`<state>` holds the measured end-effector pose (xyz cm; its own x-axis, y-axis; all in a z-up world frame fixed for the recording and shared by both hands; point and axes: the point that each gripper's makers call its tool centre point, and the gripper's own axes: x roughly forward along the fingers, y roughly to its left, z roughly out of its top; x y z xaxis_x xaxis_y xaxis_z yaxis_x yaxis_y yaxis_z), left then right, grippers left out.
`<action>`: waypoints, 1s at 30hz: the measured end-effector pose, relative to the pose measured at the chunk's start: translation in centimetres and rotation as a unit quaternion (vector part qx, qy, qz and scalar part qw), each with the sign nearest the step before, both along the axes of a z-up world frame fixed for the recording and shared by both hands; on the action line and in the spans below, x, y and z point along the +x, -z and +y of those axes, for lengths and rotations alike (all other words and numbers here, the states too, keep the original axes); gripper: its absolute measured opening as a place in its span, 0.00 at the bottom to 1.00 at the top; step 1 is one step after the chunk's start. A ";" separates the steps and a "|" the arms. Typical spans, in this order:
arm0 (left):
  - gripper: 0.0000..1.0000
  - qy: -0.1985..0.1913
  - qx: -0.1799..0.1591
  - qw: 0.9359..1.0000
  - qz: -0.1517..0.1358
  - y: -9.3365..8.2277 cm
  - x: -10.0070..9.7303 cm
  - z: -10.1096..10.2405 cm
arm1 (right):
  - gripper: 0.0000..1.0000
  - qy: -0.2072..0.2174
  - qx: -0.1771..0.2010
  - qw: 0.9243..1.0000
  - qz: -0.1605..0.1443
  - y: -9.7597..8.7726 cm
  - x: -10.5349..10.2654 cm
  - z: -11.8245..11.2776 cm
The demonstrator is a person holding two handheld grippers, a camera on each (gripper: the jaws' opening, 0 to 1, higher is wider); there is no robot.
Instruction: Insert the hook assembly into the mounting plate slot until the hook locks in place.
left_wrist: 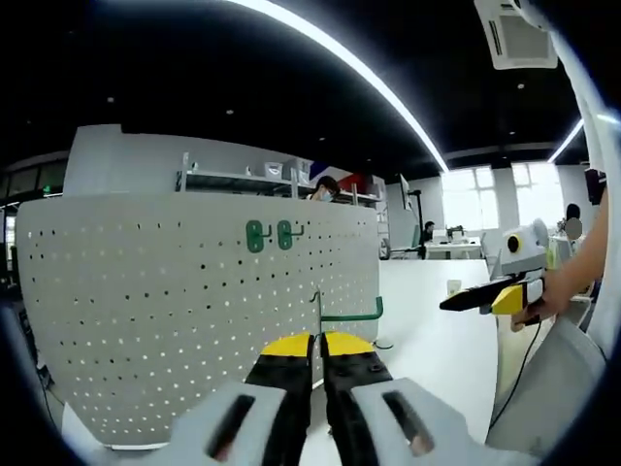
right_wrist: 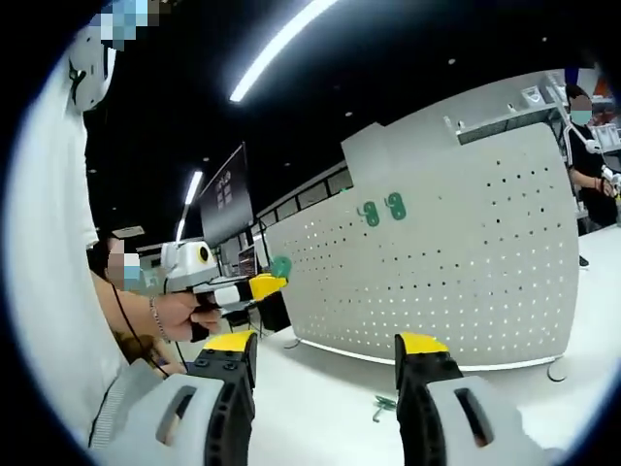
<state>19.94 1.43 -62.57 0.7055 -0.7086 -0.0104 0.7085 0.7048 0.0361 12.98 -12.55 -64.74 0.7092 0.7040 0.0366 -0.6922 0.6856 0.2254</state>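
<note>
My left gripper [left_wrist: 317, 345] is shut on a green hook [left_wrist: 354, 315], whose wire arm sticks out to the right just in front of the white pegboard plate [left_wrist: 165, 311]. Two green hooks [left_wrist: 269, 235] sit mounted high on the plate. The right gripper view shows the left gripper [right_wrist: 257, 288] in a hand, with the green hook [right_wrist: 280, 266] at its tip near the plate's [right_wrist: 446, 282] left edge. My right gripper [right_wrist: 326, 343] is open with nothing between its jaws. It hangs off to the right [left_wrist: 490, 296], away from the plate.
A loose green hook [right_wrist: 383, 408] lies on the white table [right_wrist: 320, 398] in front of the plate. The mounted hooks [right_wrist: 382, 210] are at its upper left. A person [right_wrist: 585, 160] stands behind the plate's right end. Shelving [left_wrist: 252, 180] rises behind it.
</note>
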 end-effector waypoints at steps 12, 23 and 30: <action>0.03 -0.003 -0.005 1.000 0.003 0.0 -0.2 0.1 | 0.56 -0.036 0.009 0.999 -0.023 -1.8 2.0 4.5; 0.03 -0.005 -0.006 1.000 0.004 -0.1 -0.2 0.2 | 0.55 -0.051 0.016 0.998 -0.028 -2.5 2.6 6.5; 0.03 -0.006 -0.004 1.000 0.005 0.0 -0.3 0.2 | 0.53 -0.063 0.021 0.997 -0.029 -2.9 3.1 7.5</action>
